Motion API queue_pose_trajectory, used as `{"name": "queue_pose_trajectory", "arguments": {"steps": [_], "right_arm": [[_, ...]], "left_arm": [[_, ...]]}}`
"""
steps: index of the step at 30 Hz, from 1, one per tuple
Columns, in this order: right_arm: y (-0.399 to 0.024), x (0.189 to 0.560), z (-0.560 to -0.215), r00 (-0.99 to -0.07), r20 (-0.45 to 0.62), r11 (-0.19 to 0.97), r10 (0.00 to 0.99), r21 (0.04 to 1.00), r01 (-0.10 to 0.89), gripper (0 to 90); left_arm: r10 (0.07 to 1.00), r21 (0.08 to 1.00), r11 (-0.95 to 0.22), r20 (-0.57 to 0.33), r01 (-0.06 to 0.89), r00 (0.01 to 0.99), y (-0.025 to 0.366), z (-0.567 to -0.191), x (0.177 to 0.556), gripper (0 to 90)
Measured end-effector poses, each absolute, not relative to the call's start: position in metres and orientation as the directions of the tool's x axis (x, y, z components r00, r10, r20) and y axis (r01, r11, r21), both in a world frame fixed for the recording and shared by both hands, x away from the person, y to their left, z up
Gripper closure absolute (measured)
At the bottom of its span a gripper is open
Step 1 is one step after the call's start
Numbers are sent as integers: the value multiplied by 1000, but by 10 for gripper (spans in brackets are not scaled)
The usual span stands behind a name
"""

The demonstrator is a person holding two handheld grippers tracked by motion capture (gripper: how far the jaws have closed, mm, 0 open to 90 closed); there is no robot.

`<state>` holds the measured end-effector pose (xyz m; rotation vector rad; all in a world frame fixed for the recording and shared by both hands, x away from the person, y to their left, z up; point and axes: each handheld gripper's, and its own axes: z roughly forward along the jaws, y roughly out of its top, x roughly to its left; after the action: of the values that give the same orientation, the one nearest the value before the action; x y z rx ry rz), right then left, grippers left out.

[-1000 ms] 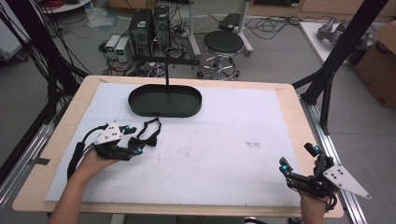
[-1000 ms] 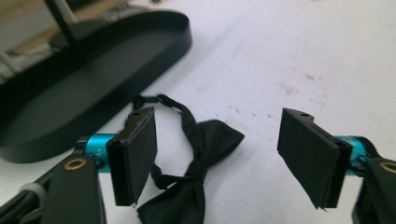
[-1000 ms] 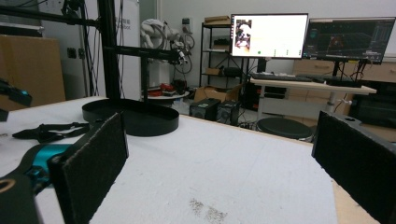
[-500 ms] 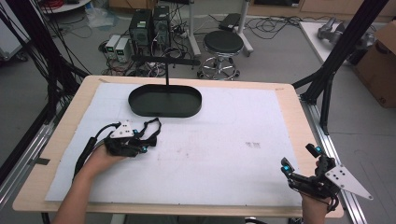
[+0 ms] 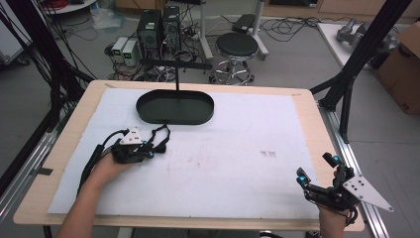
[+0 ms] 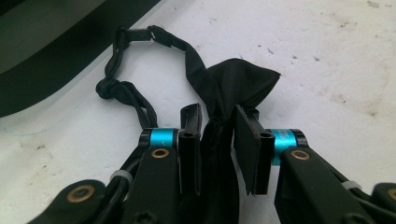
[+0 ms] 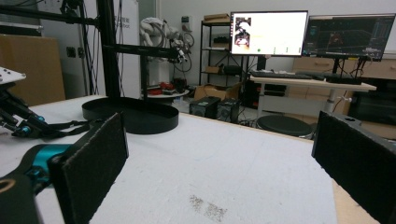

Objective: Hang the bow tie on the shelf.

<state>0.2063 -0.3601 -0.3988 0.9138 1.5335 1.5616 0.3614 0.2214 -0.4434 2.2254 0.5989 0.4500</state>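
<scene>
bow tie (image 5: pixel 159 138) before tray (image 5: pixel 148 106), on table (image 5: pixel 297 99)

Your left tongs (image 6: pixel 217 140) pinch a matt black cloth bow tie (image 6: pixel 233 84) with a corded strap. The bench (image 5: pixel 59 148) looks like pale wood under rough, stained white paper (image 5: pixel 237 168). The oval tray (image 5: pixel 175 106) looks smooth and dark.

Left gripper (image 6: pixel 217 135): black jaws, cyan collars, brass screws, black cable; grey three-cornered plate; forearms apparently bare.
</scene>
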Motion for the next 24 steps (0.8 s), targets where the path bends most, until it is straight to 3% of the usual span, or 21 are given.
{"name": "queue_pose_trajectory", "arguments": {"steps": [12, 24], "right_arm": [[-360, 207, -399, -465, -13, -1, 885, 1000, -29, 27], [-359, 208, -399, -467, -16, 2, 884, 1000, -30, 27]], "left_arm": [[562, 763, -591, 157, 262, 812, 221, -441, 358, 772], [617, 875, -468, 219, 129, 755, 237, -396, 349, 773]]}}
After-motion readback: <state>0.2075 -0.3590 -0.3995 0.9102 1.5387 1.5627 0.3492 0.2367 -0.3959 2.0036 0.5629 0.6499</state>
